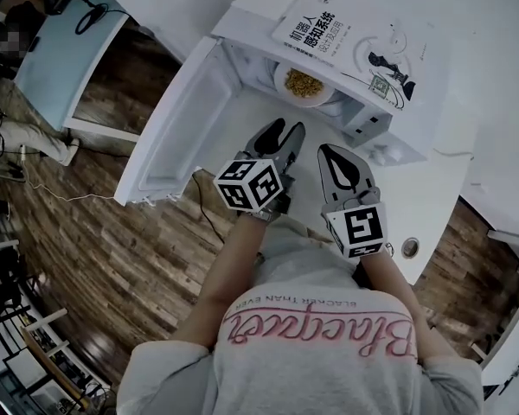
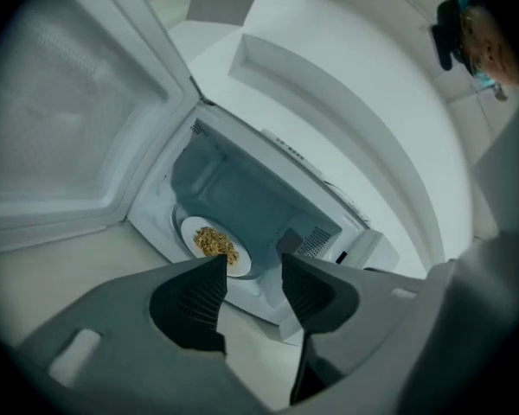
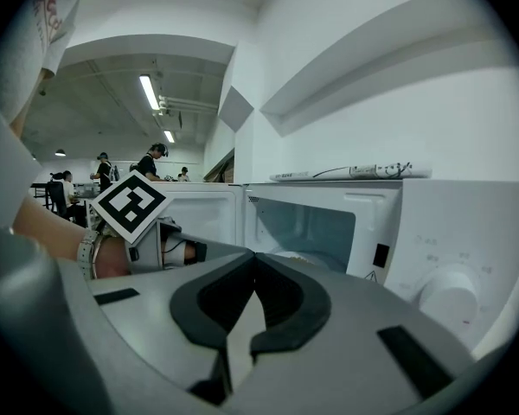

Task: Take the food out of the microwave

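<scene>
Nearest, the left gripper [image 2: 253,266] holds its grey fingers apart and empty, aimed at the opening, probably ready for the plate. Beside it over the white tabletop [image 1: 437,188], the right gripper [image 3: 253,258] has its fingers closed on nothing. Beyond, the white microwave [image 1: 372,124] has its door [image 1: 177,119] swung wide, giving clear access. The round white plate of yellowish food [image 2: 212,245] sits inside, untouched.

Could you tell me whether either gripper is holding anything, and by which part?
Nothing is held: the left gripper is open and empty, the right gripper has its fingers closed on nothing. The plate sits inside the microwave.
</scene>
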`<state>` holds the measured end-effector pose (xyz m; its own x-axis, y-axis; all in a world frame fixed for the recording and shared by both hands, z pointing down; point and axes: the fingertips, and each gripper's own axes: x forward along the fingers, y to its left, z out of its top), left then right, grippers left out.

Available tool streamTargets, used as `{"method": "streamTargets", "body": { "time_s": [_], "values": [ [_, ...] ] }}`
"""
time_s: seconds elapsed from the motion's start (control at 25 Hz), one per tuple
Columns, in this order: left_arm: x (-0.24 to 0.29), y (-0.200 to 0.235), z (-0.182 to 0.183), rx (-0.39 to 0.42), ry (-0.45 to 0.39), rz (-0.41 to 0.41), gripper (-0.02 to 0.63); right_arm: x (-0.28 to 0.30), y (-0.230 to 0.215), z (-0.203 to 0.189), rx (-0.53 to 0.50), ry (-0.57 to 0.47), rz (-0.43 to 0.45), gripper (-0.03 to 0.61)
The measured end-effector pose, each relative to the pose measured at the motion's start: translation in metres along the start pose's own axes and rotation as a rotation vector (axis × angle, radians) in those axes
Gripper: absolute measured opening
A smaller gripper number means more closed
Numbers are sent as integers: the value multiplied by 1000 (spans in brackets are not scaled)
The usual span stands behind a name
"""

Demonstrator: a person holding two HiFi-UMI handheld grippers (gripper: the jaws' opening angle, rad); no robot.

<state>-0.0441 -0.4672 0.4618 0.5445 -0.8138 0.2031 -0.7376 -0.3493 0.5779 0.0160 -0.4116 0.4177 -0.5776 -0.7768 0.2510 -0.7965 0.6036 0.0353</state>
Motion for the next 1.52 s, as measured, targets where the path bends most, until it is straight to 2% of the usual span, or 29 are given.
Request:
{"method": "streamTargets", "body": {
  "time_s": [0.28,0.4,0.52,0.96,1.04,1.08,1.2,1.24,1.44,1.52],
  "values": [
    [30,45,-12,-314,4,34,201,24,-8,-5,8,21,-5,11],
    [42,58,-15,-470,-13,21,201,29,-9,-10,8,41,-8,11],
    [55,68,-20,-580,-15,11,202,33,-10,-18,12,61,-14,10],
    [81,89,-32,-697,9,42,193,42,-12,-27,8,99,-14,11],
    [80,88,-29,-710,-16,30,163,40,-12,-29,4,107,-16,11],
    [79,87,-27,-712,-26,26,124,39,-12,-29,2,110,-18,11],
    [78,83,-22,-727,-44,15,87,37,-10,-30,-10,111,-18,11],
    [77,82,-20,-737,-51,11,29,36,-9,-29,-14,110,-17,11],
    [75,82,-20,-848,-78,-2,12,31,-4,-29,-27,110,-12,11],
    [73,81,-19,-851,-88,-10,9,28,-3,-29,-30,110,-15,11]
  ]
}}
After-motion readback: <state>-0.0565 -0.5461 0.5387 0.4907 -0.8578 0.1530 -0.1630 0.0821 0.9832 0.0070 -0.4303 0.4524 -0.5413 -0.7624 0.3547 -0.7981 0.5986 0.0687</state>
